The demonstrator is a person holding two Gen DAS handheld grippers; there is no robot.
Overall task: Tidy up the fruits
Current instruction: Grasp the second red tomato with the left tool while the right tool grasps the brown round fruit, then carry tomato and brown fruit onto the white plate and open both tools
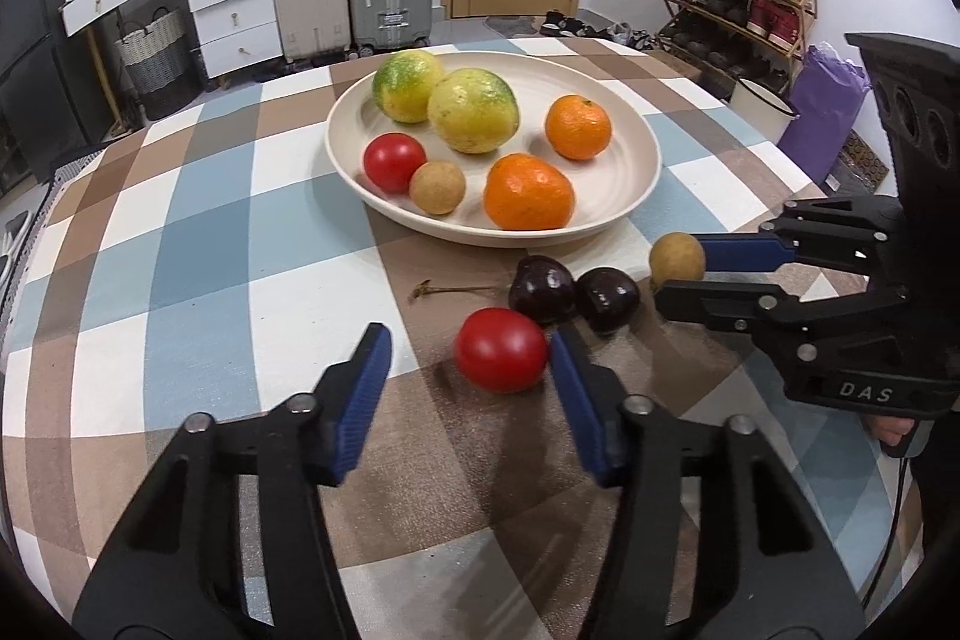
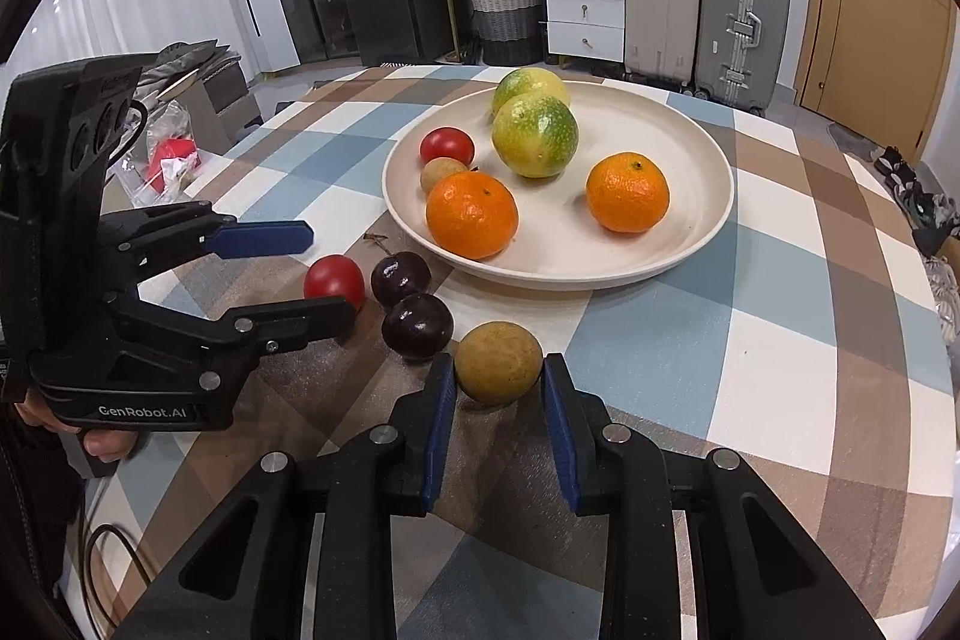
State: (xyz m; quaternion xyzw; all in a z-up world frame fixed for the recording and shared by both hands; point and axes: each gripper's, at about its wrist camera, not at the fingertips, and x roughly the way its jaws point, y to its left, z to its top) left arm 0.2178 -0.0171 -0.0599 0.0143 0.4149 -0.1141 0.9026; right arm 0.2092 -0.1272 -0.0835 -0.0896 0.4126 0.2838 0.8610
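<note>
1. Right wrist view: the right gripper has its jaws nearly closed around a tan round fruit resting on the counter; both pads look to be touching or just beside it, so a firm grip cannot be confirmed.
2. The left gripper is wide open, its right pad just beside a red tomato that lies off-centre between the jaws.
3. Two dark cherries lie between these fruits, near the plate.
4. Everything here is probably light, smooth and prone to rolling; the tomato looks bruisable, so squeeze gently across the widest part.
5. Lift clear of the plate rim; bare room remains at its front right.
</note>
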